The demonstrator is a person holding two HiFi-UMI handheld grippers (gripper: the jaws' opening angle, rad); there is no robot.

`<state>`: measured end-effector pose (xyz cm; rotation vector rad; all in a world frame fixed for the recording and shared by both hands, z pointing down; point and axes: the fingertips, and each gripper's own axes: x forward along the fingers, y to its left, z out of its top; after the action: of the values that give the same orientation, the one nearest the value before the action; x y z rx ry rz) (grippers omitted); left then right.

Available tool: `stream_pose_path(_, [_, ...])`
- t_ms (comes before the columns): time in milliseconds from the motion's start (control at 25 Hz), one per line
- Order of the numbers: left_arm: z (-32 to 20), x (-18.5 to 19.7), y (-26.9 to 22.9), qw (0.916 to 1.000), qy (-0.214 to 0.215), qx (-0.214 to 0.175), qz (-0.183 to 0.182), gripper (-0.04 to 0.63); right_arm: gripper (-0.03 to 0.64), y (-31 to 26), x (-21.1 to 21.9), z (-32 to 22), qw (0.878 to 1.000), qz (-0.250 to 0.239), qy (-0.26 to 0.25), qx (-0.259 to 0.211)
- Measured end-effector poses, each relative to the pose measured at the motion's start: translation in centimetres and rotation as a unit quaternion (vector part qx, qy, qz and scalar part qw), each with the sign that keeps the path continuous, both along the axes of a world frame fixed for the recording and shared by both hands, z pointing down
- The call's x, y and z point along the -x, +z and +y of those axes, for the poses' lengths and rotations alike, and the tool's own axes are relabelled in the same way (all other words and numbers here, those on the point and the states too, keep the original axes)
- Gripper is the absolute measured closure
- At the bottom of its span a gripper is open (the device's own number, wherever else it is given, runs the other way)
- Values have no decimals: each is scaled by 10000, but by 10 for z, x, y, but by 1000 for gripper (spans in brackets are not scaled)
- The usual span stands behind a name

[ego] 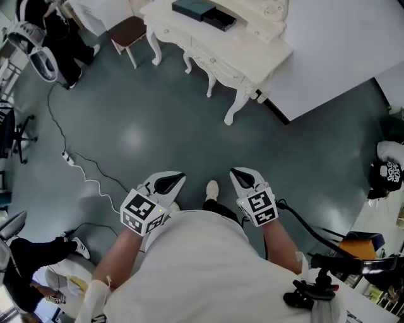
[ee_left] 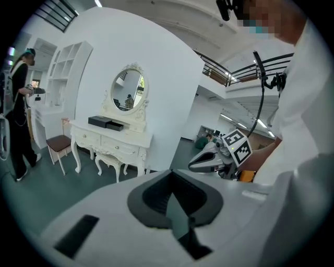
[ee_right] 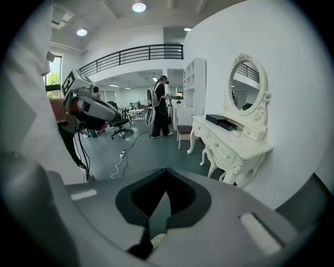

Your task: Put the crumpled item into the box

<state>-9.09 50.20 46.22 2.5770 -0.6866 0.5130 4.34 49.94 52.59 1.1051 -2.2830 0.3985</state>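
The left gripper (ego: 177, 178) and right gripper (ego: 238, 174) are clenched, empty. Nothing is begun; the next move likely calls for approaching the worktop (ego: 252, 47) ahead.

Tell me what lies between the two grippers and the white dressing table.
Bare teal floor, seen in the head view: nothing stands between the left gripper, the right gripper and the dressing table. A power strip lies off to the left.

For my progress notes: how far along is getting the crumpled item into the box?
Nothing looks done yet. In hand: nothing; the left gripper and right gripper are shut, apparently empty. The dark box sits on the white dressing table across the floor. No crumpled item shows, so finding, carrying and boxing it are left.
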Motion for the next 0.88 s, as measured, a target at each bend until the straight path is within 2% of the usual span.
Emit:
stream_pose_path(240, [-17,-42,-3,10000,-8,-74,-10,594,614,-3,-36,-22,9998,-91,32,-168])
stream_pose_path(320, [-23,-60,-5,9999,-51,-102,14,594,566,-2,-51,-29,9998,-108,0,-195])
stream_pose_path(560, [-48,-113,-6,9997,-174,-145,56,594,566,6,-95,-63,9996,-74,-162,-214])
stream_pose_path(880, [-111,-125,4,9999,-76,-59,-27,592,565,11,-109,-128,9996,-102,39,-241])
